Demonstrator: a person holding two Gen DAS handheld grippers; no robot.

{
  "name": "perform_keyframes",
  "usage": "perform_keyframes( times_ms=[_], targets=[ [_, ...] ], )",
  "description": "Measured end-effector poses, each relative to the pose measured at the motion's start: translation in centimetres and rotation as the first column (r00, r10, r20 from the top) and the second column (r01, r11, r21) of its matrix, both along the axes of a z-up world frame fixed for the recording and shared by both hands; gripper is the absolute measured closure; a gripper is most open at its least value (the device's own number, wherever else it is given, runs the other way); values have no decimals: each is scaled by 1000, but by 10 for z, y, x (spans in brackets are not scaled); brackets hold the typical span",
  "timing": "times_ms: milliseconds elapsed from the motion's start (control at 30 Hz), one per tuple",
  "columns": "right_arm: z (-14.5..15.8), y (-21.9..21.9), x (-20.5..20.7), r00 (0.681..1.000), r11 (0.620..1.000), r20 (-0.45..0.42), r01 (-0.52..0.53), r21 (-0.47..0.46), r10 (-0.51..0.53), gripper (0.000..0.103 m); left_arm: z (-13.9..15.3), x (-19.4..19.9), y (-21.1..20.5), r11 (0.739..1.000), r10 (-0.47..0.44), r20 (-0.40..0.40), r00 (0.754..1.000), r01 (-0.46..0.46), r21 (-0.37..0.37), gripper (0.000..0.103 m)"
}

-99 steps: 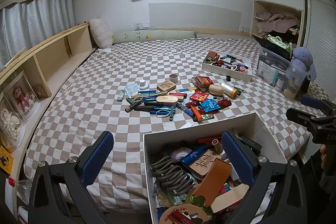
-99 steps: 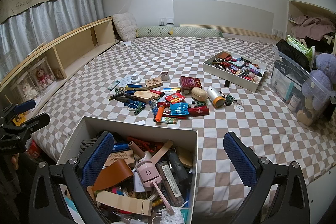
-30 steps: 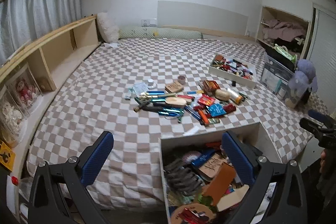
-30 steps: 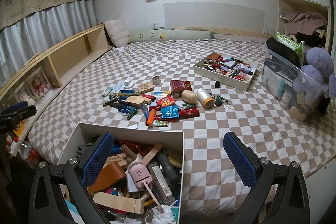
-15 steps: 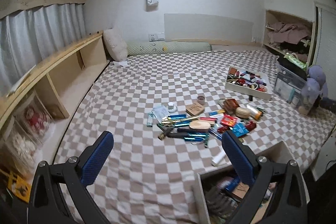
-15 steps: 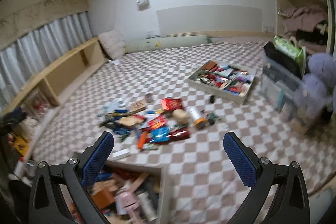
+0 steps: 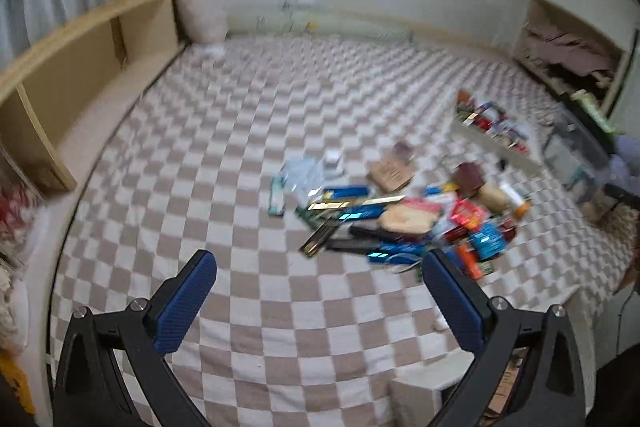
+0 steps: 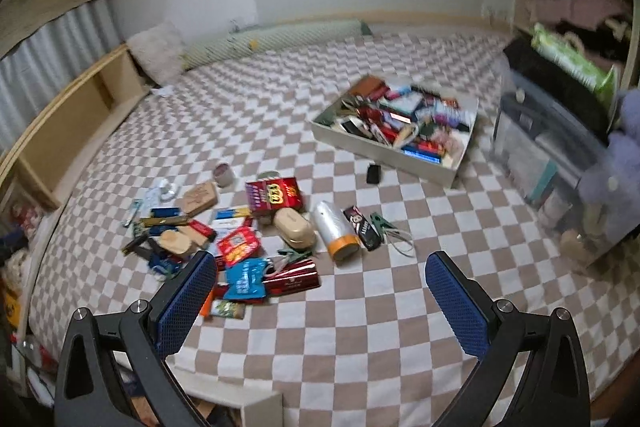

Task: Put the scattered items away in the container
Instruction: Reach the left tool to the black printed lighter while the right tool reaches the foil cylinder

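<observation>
1. The scattered items lie in a loose heap near the middle of the checkered bed: a red packet, a silver can with an orange end, a tan case.
2. A white container, already crowded with bits, sits further back on the bed, well apart from the heap.
3. The right tool hangs over the bed with its blue pads spread wide, holding nothing.
4. The left tool is likewise wide apart and empty.

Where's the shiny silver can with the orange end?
In the right wrist view, the silver can lies on the checkered bed, between a tan case and a black packet.
</observation>
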State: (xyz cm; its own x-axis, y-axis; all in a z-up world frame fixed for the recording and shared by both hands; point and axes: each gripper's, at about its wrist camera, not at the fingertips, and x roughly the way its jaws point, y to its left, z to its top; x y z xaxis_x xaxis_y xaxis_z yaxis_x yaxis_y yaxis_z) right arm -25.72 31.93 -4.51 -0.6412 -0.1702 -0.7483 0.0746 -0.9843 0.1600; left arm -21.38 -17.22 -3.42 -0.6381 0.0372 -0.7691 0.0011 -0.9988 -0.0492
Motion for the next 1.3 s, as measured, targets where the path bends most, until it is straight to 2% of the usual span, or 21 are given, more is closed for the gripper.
perform_keyframes(
  times_ms=[100, 300, 533, 700, 800, 933, 1033, 1133, 1233, 1300],
  targets=[
    [-24, 0, -23, 998, 1000, 53, 28, 5, -28, 0, -34, -23, -7, 999, 15, 58, 998, -13, -33, 0],
    [-75, 0, -61, 984, 997, 161, 72, 31, -76, 0, -89, -56, -12, 999, 13, 146, 989, -6, -49, 0],
    [-120, 1, -89, 964, 994, 251, 76, 76, -93, 0, -129, -89, -10, 990, 5, 205, 979, 24, -137, 0],
    [-137, -3, -99, 960, 994, 269, 54, 94, -78, 0, -148, -110, -3, 983, -29, 214, 976, 66, -171, 0],
    [-141, -8, -105, 960, 995, 274, 32, 99, -58, 0, -160, -119, 9, 968, -76, 232, 970, 128, -215, 0],
    [-146, -14, -113, 958, 995, 281, 21, 98, -48, 0, -178, -127, 16, 926, -86, 267, 960, 176, -334, 0],
    [-150, -18, -117, 956, 997, 291, 14, 81, -37, 0, -185, -132, 6, 913, -40, 262, 964, 141, -383, 0],
    [-151, -22, -117, 956, 997, 294, -9, 82, -16, 0, -184, -141, -17, 932, 47, 244, 969, 45, -360, 0],
    [-151, -22, -117, 956, 996, 294, -22, 85, -4, 0, -185, -148, -37, 933, 141, 232, 962, -50, -355, 0],
    [-152, -22, -115, 954, 996, 299, -25, 80, 0, 0, -185, -151, -52, 928, 213, 234, 949, -121, -353, 0]
  ],
)
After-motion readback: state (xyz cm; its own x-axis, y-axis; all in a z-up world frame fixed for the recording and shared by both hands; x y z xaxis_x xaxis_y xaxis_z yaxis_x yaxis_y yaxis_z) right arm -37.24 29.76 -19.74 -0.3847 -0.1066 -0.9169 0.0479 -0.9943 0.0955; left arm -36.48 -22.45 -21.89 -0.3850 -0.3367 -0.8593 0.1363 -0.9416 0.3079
